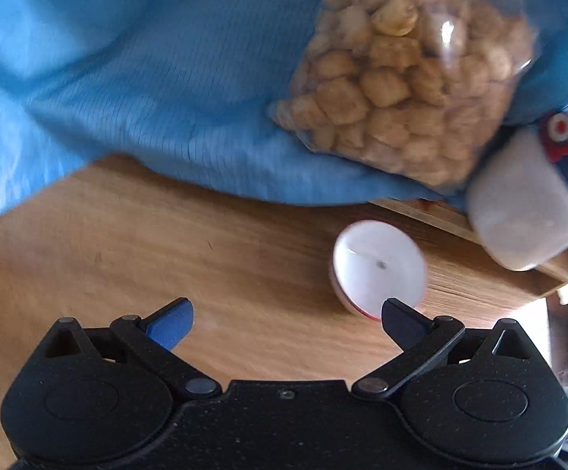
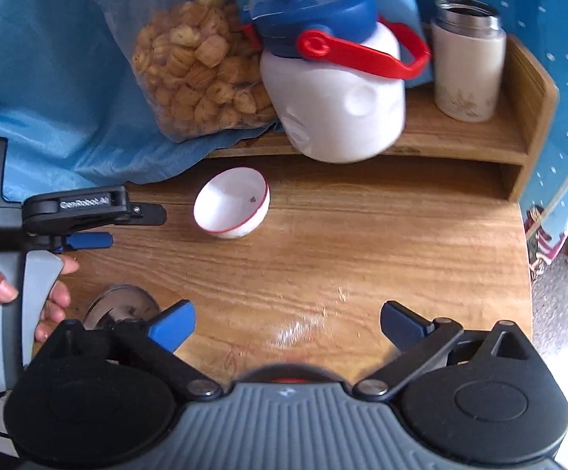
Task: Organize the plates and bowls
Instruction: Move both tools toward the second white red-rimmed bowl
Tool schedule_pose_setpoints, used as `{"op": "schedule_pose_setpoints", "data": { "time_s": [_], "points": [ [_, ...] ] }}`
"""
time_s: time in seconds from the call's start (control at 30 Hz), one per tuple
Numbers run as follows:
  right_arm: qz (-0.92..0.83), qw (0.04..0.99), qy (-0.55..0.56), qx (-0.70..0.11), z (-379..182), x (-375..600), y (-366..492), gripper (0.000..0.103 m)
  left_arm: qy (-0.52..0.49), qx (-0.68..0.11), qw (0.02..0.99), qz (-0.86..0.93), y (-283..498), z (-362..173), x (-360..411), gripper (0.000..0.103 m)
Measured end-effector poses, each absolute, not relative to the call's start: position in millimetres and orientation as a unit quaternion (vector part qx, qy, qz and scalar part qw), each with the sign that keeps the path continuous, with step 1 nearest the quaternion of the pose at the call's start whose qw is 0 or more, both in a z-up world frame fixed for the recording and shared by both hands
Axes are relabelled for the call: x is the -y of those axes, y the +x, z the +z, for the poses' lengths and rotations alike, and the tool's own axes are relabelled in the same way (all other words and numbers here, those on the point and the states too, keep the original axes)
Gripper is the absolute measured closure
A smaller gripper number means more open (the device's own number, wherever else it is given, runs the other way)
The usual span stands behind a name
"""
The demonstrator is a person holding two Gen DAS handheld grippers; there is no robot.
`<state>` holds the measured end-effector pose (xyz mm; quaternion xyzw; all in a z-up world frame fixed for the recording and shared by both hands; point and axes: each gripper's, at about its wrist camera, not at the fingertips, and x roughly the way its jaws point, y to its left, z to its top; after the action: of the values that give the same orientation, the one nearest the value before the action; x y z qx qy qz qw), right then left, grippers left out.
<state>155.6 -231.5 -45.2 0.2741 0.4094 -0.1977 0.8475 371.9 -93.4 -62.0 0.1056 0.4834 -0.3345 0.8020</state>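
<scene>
centre stage, a white bowl point(image 2: 232, 206) with a red rim lies tipped on its side on the wooden tabletop point(image 2: 342, 258), just in front of the low shelf point(image 2: 460, 133). its mouth faces up and toward the cameras; being round, it has no long axis to speak of. from the left gripper point(image 1: 286, 323) it sits ahead and to the right, close by one fingertip point(image 1: 397, 319), while from the right gripper point(image 2: 286, 323) it lies further ahead and to the left (the left looks the nearer of the two). both grippers stand wide, nothing between their jaws. beyond the bowl, a bag of crackers point(image 2: 198, 66) leans on blue cloth point(image 2: 49, 90), a white jug point(image 2: 342, 94) with a blue lid tilts on the shelf, and a cream flask point(image 2: 466, 62) stands upright. a metal lid-like piece point(image 2: 121, 305) sits by the person's hand point(image 2: 49, 297).
</scene>
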Motion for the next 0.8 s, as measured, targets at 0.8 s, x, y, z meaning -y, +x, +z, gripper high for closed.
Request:
{"op": "schedule_pose_setpoints", "data": {
  "time_s": [0.8],
  "points": [
    [-0.246, 0.824, 0.263, -0.438, -85.1, 245.1, 255.4, 0.0, 0.159, -0.482, 0.766, -0.395, 430.8, -105.3, 142.4, 0.001]
  ]
}}
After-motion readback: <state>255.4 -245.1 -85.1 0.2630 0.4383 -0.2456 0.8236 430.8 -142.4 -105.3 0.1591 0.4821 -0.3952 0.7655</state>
